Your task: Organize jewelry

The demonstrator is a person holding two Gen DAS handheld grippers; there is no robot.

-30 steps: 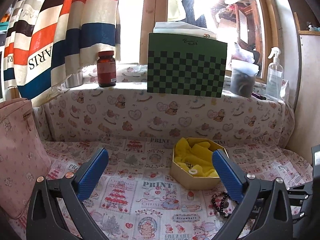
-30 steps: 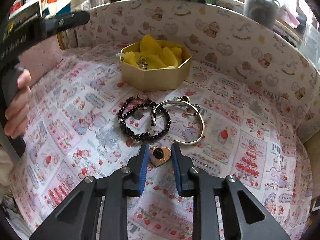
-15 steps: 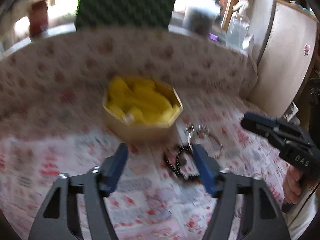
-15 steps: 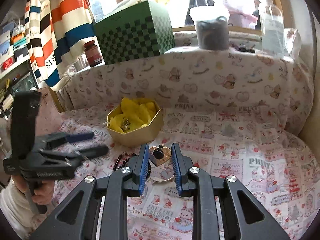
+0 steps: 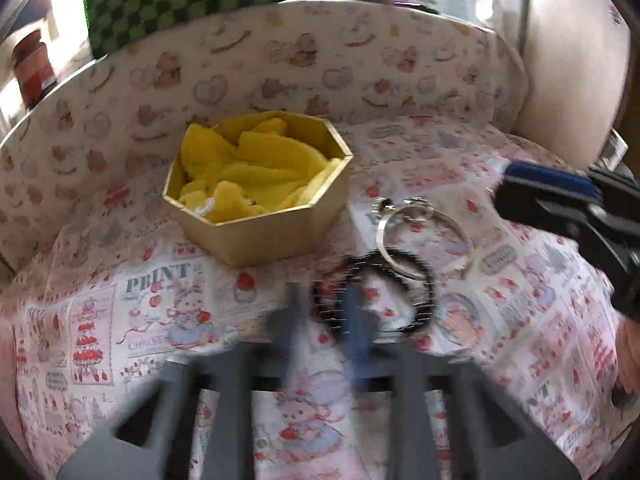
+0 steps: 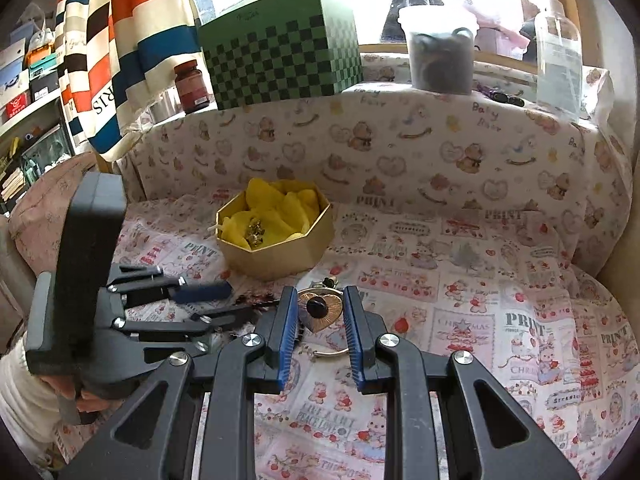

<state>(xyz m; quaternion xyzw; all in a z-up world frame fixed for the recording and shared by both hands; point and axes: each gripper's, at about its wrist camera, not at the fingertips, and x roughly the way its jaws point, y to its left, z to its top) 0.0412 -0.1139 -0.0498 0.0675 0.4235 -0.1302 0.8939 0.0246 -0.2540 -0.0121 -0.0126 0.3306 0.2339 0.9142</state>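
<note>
A gold hexagonal box (image 5: pixel 260 236) lined with yellow cloth stands mid-table, also in the right wrist view (image 6: pixel 280 256). In front of it lie a black bead bracelet (image 5: pixel 424 292) and a silver bangle (image 5: pixel 424 240). My left gripper (image 5: pixel 322 300) is blurred, its fingers drawn in around the bracelet's left strand. From the right wrist view its tips (image 6: pixel 240 304) meet at the beads (image 6: pixel 256 300). My right gripper (image 6: pixel 320 308) is shut on a gold heart pendant (image 6: pixel 320 306) with a black stone, held above the cloth. It also shows at the right edge (image 5: pixel 508 192).
The printed cloth rises into a padded back wall (image 6: pixel 400 148). On the sill behind stand a green checkered box (image 6: pixel 280 68), a brown bottle (image 6: pixel 192 86), a grey tub (image 6: pixel 440 52) and a clear pump bottle (image 6: pixel 558 52). A striped cloth (image 6: pixel 120 52) hangs at the left above a pink bag (image 6: pixel 48 204).
My left gripper swung down and over to the bracelet while its jaws came in from wide open. My right gripper lifted the heart pendant off the cloth and tilted up.
</note>
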